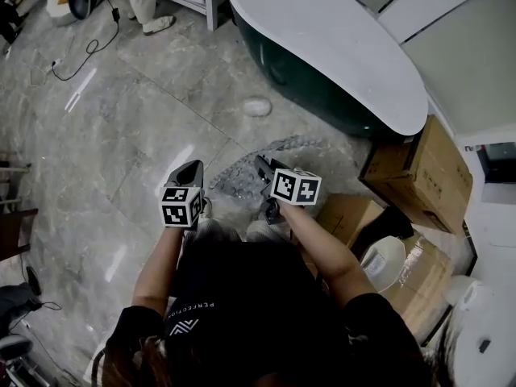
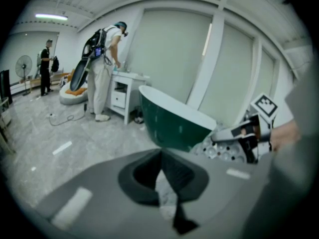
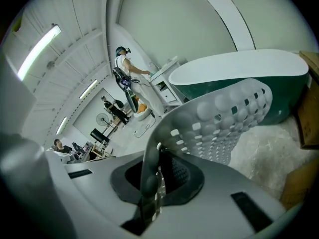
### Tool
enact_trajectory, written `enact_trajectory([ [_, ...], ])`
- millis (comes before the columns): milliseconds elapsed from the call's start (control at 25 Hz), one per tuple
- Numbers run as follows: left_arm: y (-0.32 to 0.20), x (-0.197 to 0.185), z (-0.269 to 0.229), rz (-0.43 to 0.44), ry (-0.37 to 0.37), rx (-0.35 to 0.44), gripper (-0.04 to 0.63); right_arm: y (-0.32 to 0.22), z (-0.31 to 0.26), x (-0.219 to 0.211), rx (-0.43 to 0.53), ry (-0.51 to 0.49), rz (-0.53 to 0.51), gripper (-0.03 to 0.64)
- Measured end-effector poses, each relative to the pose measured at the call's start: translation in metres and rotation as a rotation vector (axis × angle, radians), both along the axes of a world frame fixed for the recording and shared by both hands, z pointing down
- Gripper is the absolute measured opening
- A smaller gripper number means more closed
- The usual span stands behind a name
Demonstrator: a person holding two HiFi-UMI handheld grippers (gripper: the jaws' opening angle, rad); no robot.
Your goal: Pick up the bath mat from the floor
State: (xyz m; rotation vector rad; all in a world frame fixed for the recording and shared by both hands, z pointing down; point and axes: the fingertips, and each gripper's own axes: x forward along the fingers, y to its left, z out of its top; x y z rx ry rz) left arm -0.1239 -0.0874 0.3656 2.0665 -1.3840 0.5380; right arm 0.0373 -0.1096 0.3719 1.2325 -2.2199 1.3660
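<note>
Head view: bath mat (image 1: 235, 180) slung between left gripper (image 1: 189, 176) and right gripper (image 1: 263, 171), near the tub (image 1: 322, 63).
Left gripper view: jaws pinched on a pale mat corner.
Right gripper view: jaws clamped on the mat's rim.
Risk: shallow bites; pulling the hands apart could slip it free.

The person wears a black short-sleeved shirt (image 1: 242, 297) with a white chevron logo (image 1: 184, 326) and lettering. The left gripper (image 1: 192, 170) and right gripper (image 1: 261, 166) are dark grey. Each carries a white cube (image 1: 181, 206) with black square markers.
</note>
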Motion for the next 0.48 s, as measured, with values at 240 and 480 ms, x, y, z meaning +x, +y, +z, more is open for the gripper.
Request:
enact_trajectory([
  [240,0.000,-0.005,-0.013,0.005,-0.009,0.042,0.006,-0.003,-0.016,0.001,0.030,0.006,-0.004,0.014],
  [480,0.001,-0.015,-0.020,-0.037,-0.015,0.062,0.006,-0.002,-0.032,-0.002,0.058,-0.001,-0.013,0.014],
])
